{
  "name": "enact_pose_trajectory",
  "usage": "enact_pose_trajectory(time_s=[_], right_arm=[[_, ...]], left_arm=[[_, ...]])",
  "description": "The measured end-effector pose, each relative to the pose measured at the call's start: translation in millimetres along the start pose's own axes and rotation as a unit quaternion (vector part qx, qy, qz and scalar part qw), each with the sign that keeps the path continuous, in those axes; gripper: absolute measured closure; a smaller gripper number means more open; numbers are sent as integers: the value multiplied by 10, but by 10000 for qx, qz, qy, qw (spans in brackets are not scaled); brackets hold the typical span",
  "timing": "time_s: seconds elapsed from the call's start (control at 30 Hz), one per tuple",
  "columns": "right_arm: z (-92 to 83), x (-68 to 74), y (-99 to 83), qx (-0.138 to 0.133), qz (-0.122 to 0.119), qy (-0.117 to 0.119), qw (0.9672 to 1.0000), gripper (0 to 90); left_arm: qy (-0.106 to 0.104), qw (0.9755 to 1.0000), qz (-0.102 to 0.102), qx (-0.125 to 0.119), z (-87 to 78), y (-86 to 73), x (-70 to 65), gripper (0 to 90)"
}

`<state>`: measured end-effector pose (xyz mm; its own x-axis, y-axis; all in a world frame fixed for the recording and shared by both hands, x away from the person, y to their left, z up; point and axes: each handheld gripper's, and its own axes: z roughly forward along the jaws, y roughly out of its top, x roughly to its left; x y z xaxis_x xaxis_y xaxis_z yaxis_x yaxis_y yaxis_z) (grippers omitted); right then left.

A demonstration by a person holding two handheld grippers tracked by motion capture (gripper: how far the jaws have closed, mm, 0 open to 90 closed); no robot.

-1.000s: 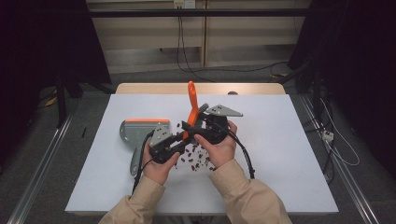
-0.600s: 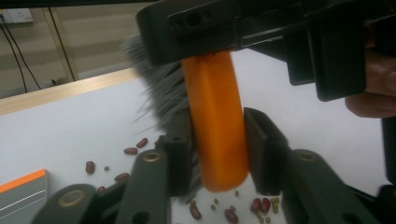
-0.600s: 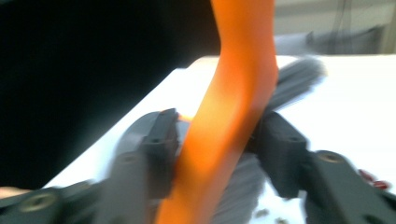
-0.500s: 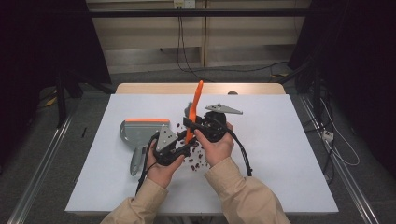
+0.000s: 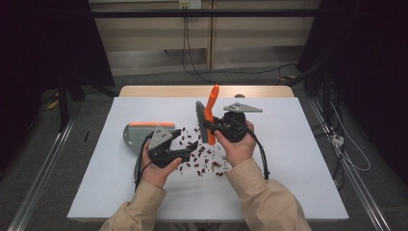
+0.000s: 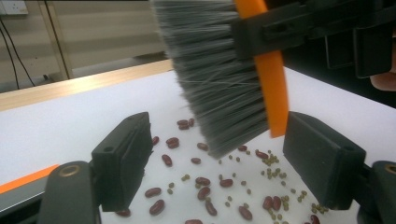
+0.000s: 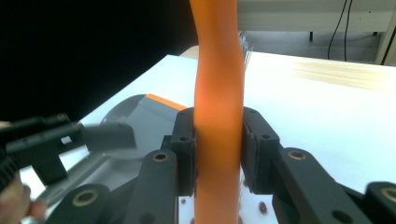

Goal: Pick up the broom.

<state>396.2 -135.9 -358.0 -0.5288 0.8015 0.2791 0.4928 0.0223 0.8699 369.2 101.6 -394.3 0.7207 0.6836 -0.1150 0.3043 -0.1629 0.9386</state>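
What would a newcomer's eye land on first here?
The orange-handled brush, upright above the table's middle, clamped in the right tongs. Under it, red beans and small green ones lie scattered on the white table. A grey dustpan lies left, by the open left tongs.

A white table [image 5: 298, 159] with a wooden far edge carried scattered red beans [image 5: 204, 156] and smaller green ones [image 6: 271, 161], lying beneath and around the raised brush. A grey dustpan [image 5: 137, 134] with an orange lip lay flat, left of the brush.
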Motion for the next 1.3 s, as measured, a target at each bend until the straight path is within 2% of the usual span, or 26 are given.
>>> enact_pose_trajectory(time_s=[0.1, 0.13, 0.17, 0.3, 0.4, 0.47, 0.63, 0.7, 0.9, 1.07, 1.3], right_arm=[[-85, -76, 7, 23, 21, 64, 10000, 700], [-114, -104, 12, 36, 4, 92, 10000, 700], [-141, -134, 14, 44, -12, 115, 9999, 700], [-236, -222, 9, 176, -75, 52, 9998, 700], [-296, -278, -2, 285, -124, 43, 9995, 699], [-333, -311, -10, 341, -151, 7, 9993, 699], [-424, -388, -39, 387, -92, 50, 9992, 700], [-454, -415, -47, 446, -111, 8, 9989, 699], [-524, -536, -72, 596, -114, -103, 9981, 699], [-561, -628, -91, 696, -89, -195, 9973, 699], [-606, -718, -131, 844, -121, -333, 9958, 699]], left_arm=[[-108, 9999, 18, 54, -38, 26, 38, 212], [-80, 9999, 3, 63, -50, 30, 41, 198], [-166, 9998, 2, 79, -66, 35, 60, 174], [-218, 9997, -77, 56, -118, 39, 121, 146], [-372, 9992, -138, 66, -158, 42, 181, 136], [-396, 9991, -153, 62, -198, 49, 221, 113], [-400, 9991, -98, -30, -339, 58, 327, 69], [-483, 9987, -120, -90, -390, 41, 371, 50], [-429, 9989, -185, -53, -548, -47, 512, 45], [-468, 9988, -104, -40, -676, -115, 584, 43], [-326, 9994, -126, 70, -793, -220, 679, 42]])
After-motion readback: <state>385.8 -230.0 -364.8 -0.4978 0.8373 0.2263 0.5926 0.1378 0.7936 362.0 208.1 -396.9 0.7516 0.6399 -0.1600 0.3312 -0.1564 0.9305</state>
